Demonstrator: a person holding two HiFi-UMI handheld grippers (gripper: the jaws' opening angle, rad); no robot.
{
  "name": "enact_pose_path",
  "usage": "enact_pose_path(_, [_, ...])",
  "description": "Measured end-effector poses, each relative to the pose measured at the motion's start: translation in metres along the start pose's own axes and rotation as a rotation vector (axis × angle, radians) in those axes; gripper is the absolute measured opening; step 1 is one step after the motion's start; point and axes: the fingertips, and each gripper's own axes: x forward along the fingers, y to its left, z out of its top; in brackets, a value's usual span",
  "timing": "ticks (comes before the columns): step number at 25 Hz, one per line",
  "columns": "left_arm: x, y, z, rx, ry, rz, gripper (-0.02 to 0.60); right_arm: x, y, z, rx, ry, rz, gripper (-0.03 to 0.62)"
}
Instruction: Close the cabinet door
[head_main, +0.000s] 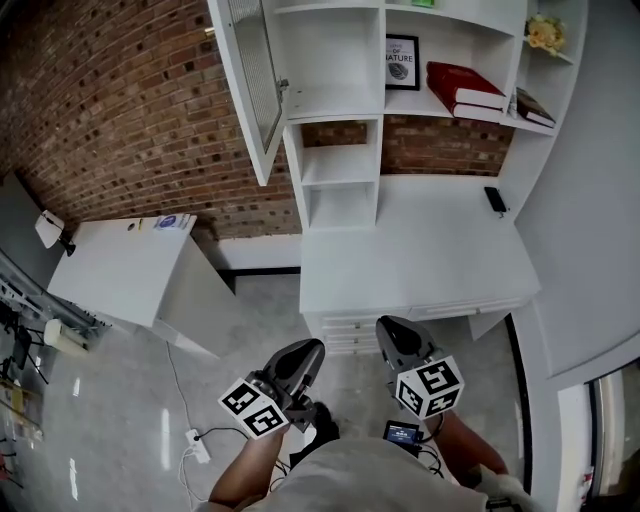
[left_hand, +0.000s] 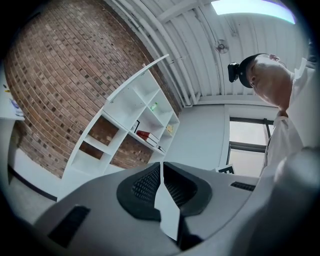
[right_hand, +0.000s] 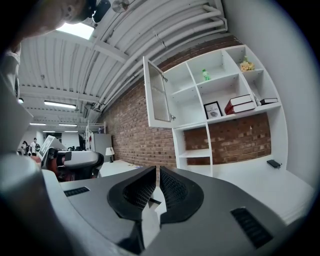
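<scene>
The white cabinet door (head_main: 247, 75) with a glass pane stands swung open to the left of the white shelf unit (head_main: 340, 130); it also shows in the right gripper view as the open door (right_hand: 156, 95). My left gripper (head_main: 312, 348) and right gripper (head_main: 385, 326) are both shut and empty, held low in front of the desk, well short of the door. In the left gripper view the shelf unit (left_hand: 135, 120) lies far ahead, beyond the shut left gripper (left_hand: 161, 167). The right gripper (right_hand: 157, 172) points toward the shelves.
A white desk (head_main: 420, 250) with drawers sits below the shelves, a small dark device (head_main: 495, 199) on it. Red books (head_main: 465, 88), a framed picture (head_main: 402, 62) and flowers (head_main: 545, 33) fill the shelves. A white side table (head_main: 120, 268) stands left against the brick wall. A power strip (head_main: 197, 445) lies on the floor.
</scene>
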Motion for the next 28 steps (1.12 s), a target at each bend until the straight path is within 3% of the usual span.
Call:
enact_pose_path(16, [0.004, 0.113, 0.082, 0.031, 0.002, -0.054, 0.028, 0.132, 0.025, 0.054, -0.049, -0.058, -0.074, 0.031])
enact_pose_path(28, [-0.001, 0.153, 0.115, 0.055, -0.023, -0.042, 0.051, 0.187, 0.036, 0.089, -0.104, -0.103, -0.096, 0.032])
